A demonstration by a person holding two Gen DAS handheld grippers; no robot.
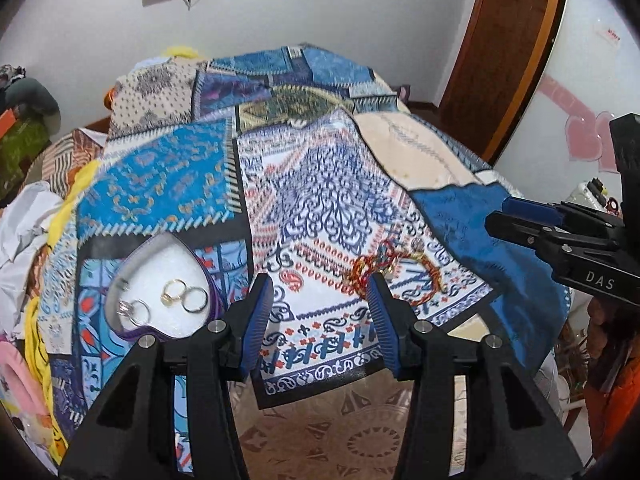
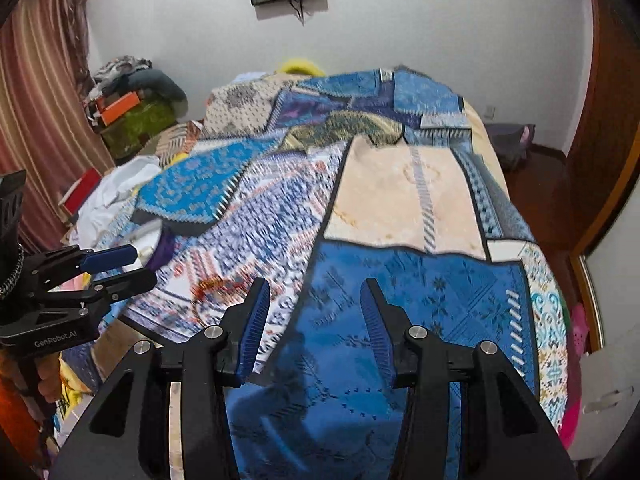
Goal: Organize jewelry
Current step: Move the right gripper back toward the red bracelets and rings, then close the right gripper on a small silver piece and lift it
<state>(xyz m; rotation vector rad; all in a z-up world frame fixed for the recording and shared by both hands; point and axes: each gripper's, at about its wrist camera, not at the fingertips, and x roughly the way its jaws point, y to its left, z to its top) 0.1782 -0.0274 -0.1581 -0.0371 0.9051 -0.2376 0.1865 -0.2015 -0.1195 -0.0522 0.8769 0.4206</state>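
Several rings (image 1: 168,300) already lie in the heart-shaped dish (image 1: 132,256), near left. Bangles (image 1: 394,276) wait loose on the bedspread (image 1: 340,200). Your left gripper (image 1: 320,300) and right gripper (image 2: 316,308) hover, fingers apart, empty. Next: close squarely on one bangle.

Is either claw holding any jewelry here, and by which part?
Nothing is held. Left claw and right claw are both open and empty; the bangles lie on the cloth.

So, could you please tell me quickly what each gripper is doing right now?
Left gripper: open, holding nothing, above the patterned cloth.
Right gripper: open, holding nothing.
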